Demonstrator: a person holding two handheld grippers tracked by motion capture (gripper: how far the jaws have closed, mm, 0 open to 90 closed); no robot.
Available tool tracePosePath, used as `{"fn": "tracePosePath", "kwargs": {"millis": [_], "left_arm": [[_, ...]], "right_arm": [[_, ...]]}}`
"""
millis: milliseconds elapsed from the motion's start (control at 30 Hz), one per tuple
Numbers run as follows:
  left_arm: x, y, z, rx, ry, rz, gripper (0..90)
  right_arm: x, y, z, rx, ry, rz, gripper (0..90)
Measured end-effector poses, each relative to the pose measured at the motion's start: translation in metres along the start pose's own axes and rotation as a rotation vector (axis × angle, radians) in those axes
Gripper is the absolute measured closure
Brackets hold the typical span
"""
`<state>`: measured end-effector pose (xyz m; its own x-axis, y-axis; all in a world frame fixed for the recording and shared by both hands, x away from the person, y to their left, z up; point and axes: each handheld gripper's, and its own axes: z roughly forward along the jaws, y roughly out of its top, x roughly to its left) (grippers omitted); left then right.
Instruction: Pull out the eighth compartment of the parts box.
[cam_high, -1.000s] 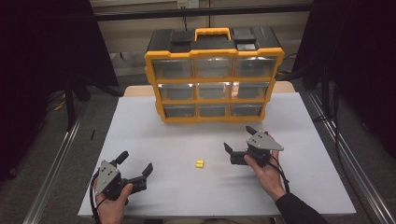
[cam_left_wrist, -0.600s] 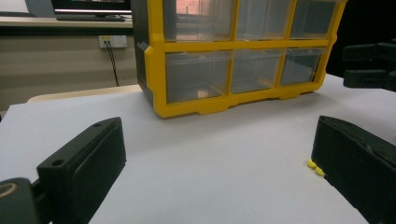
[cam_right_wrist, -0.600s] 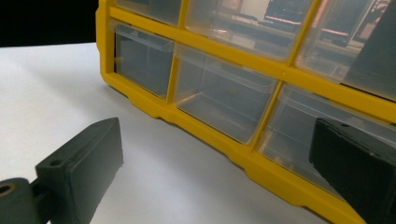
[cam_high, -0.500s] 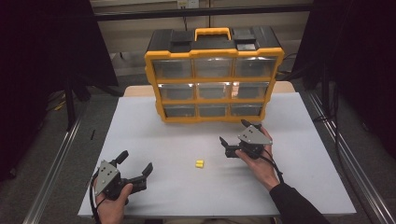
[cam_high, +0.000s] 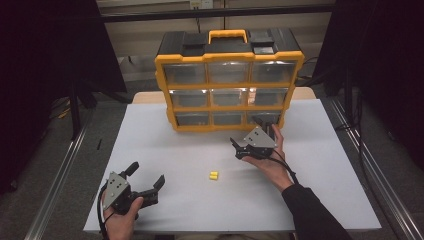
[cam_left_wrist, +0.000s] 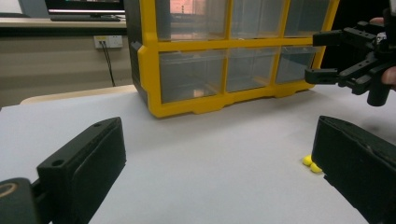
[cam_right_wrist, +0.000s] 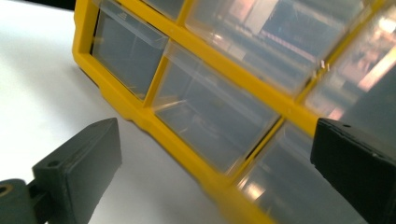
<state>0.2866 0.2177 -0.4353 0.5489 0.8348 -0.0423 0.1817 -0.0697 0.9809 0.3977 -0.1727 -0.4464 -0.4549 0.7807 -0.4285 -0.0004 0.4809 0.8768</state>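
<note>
A person's left gripper (cam_high: 145, 187) rests near the front left corner of a white table (cam_high: 150, 130), its jaws spread wide and holding nothing. Right of it, near the middle of the table's front half, lie two small yellow pieces (cam_high: 213, 175) touching each other, rounded and bright against the white top; in the left gripper view they sit just beside the inner face of that gripper's right-hand jaw. Farther right, the right gripper (cam_high: 250, 142) is held in the person's hand, above the table and close in front of the lower right drawer of a yellow-and-black parts organizer (cam_high: 228, 85), which stands at the middle of the table's back edge. The organizer has three rows of three clear plastic drawers in a yellow frame, with a black top and a yellow carrying handle. The right gripper's jaws stand wide apart and empty; in the right gripper view they frame the clear bottom-row drawers at close range without touching them. The yellow pieces lie apart from this gripper, nearer the front edge.
</note>
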Motion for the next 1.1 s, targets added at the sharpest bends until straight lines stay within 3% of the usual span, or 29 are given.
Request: {"fn": "tracePosePath", "kwargs": {"millis": [67, 200, 367, 533, 867, 933, 1100], "left_arm": [[0.0, 0.0, 0.0, 0.002, 0.001, 0.001, 3.1], [-0.001, 0.0, 0.0, -0.001, -0.004, 0.007, 3.1], [0.0, 0.0, 0.0, 0.001, -0.006, 0.007, 3.1], [-0.001, 0.0, 0.0, 0.006, -0.016, 0.001, 3.1], [-0.001, 0.0, 0.0, 0.003, -0.012, -0.005, 2.9], [-0.001, 0.0, 0.0, 0.006, -0.016, -0.006, 2.9], [-0.001, 0.0, 0.001, 0.006, -0.015, -0.005, 2.9]], "right_arm": [[0.002, 0.0, 0.004, 0.018, -0.01, -0.059, 2.4], [0.003, 0.003, 0.014, 0.024, -0.06, -0.257, 6.1], [0.005, 0.007, 0.023, 0.031, -0.093, -0.386, 9.8], [0.014, 0.006, 0.031, 0.07, -0.153, -0.546, 13.0], [0.007, 0.0, 0.041, 0.107, -0.232, -0.754, 27.7], [0.004, -0.004, 0.044, 0.132, -0.256, -0.828, 30.7], [0.003, -0.003, 0.045, 0.13, -0.27, -0.873, 44.9]]}}
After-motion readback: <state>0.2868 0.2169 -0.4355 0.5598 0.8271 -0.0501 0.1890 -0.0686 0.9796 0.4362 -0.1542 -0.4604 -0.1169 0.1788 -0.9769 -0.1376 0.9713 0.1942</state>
